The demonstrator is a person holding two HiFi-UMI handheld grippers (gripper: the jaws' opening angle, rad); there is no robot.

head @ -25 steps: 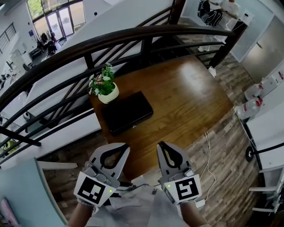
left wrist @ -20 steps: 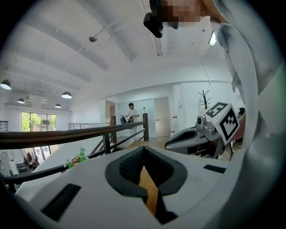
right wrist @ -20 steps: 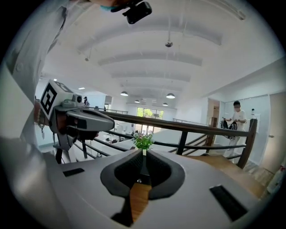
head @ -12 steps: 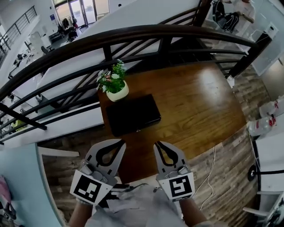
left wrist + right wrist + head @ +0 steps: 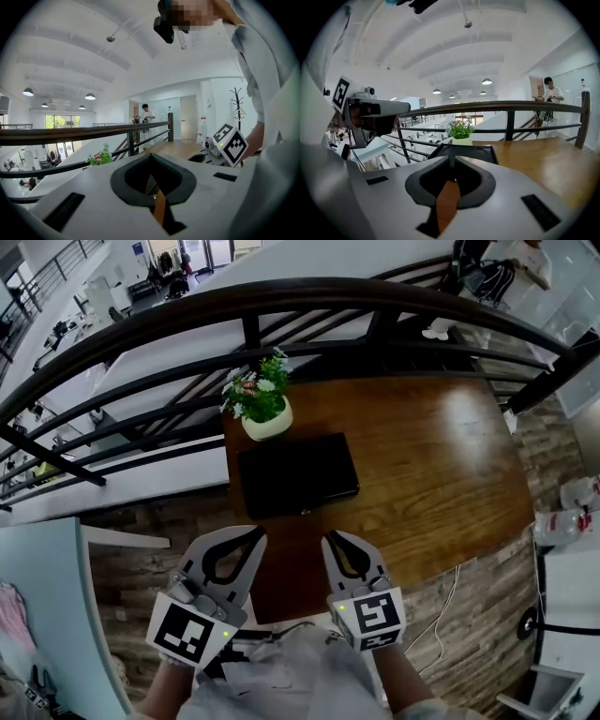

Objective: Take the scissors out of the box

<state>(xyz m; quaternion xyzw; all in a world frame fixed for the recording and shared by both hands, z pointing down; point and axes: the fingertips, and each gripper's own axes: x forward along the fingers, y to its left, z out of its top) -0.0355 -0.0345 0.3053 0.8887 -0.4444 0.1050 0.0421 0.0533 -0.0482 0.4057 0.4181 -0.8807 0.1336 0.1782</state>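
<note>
While both grippers are held side by side at the near edge of the table (image 5: 441, 465), each is seen with its jaws pressed together and nothing between them. The left gripper (image 5: 251, 536) is carried at the left of the head view and the right gripper (image 5: 330, 538) just beside it; neither is in contact with the box or the plant. Beyond the jaw tips, a flat black box (image 5: 297, 474) is laid on the brown wooden top with its lid shut. The scissors cannot be seen in any view. Just behind the box, towards the far left corner of the table, a plant (image 5: 262, 407) with green leaves and small pale flowers is set in a cream pot. The far side of the table is bounded by a dark curved railing (image 5: 281, 301). Past the railing, a lower floor with desks is seen. A person (image 5: 548, 96) in a white top is seen in the far background of the right gripper view, behind the railing.
</note>
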